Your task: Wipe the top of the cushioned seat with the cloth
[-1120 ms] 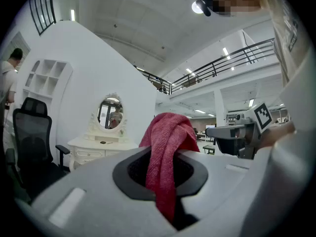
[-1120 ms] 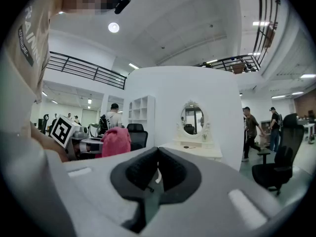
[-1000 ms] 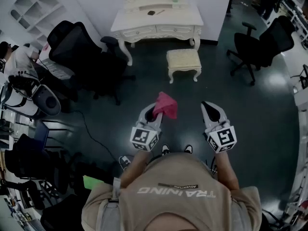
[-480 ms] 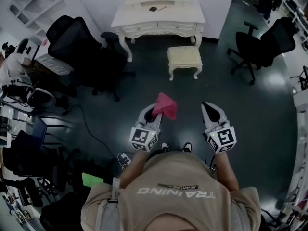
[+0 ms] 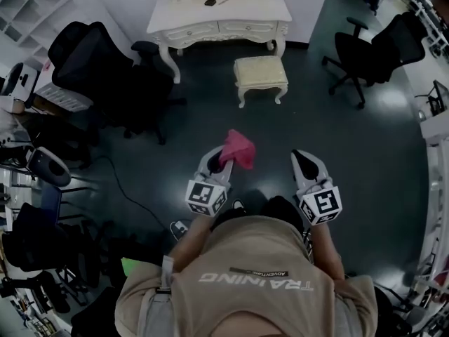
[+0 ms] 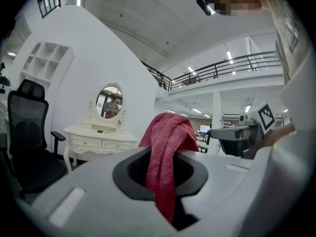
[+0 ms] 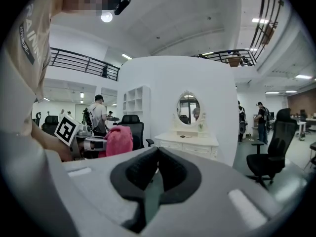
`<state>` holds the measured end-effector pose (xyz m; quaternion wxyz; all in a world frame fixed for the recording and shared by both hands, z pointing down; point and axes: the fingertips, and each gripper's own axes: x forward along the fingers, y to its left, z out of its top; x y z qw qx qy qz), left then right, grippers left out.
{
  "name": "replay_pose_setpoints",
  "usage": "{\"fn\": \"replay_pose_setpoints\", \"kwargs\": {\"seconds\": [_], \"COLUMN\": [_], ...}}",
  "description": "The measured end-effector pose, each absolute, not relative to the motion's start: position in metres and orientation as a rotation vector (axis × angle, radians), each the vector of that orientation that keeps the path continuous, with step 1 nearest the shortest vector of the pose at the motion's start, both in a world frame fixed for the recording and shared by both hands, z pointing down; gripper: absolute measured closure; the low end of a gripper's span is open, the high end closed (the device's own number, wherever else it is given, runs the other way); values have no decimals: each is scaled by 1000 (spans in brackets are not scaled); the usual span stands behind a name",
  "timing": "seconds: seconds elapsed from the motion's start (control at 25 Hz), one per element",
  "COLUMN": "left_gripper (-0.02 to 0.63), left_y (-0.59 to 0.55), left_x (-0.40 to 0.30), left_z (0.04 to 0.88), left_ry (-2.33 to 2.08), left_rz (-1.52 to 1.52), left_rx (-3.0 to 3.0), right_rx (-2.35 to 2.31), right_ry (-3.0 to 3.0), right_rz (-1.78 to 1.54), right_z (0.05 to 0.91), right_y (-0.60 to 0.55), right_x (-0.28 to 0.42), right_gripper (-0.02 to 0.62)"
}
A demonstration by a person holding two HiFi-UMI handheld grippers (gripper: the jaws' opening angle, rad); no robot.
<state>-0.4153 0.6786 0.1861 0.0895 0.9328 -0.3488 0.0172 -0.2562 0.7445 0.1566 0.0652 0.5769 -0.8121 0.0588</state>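
Dressing table (image 5: 231, 14) partly off-frame

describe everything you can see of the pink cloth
The cloth is pinkish red, with a towel-like weave. It is bunched, not spread flat. The left gripper is shut on it: one end hangs down inside the gripper, the rest bulges out past its tips. It is held in the air, touching nothing else, well short of the stool.

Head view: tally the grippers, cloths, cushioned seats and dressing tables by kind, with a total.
Grippers: 2 (left gripper, right gripper)
Cloth: 1
Cushioned seat: 1
Dressing table: 1
Total: 5
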Motion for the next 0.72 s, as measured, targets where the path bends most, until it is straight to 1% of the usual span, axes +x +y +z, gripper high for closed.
{"fn": "replay_pose_setpoints", "kwargs": {"seconds": [0.28, 0.52, 0.72], "left_gripper": [565, 565, 565], "left_y": [645, 604, 567], "left_x": [-392, -346, -300], "left_z": [201, 193, 185], "left_ry": [-985, -1015, -1056], "left_rz": [88, 114, 154], "left_rx": [2754, 2772, 2790], "right_rx": [1774, 1738, 1717], "right_ry": [-2391, -2457, -2509], "right_rz": [249, 222, 196], "right_z": [175, 176, 172], "right_y": [721, 666, 620], "right_x": [-229, -189, -141], "right_gripper": [592, 592, 592]}}
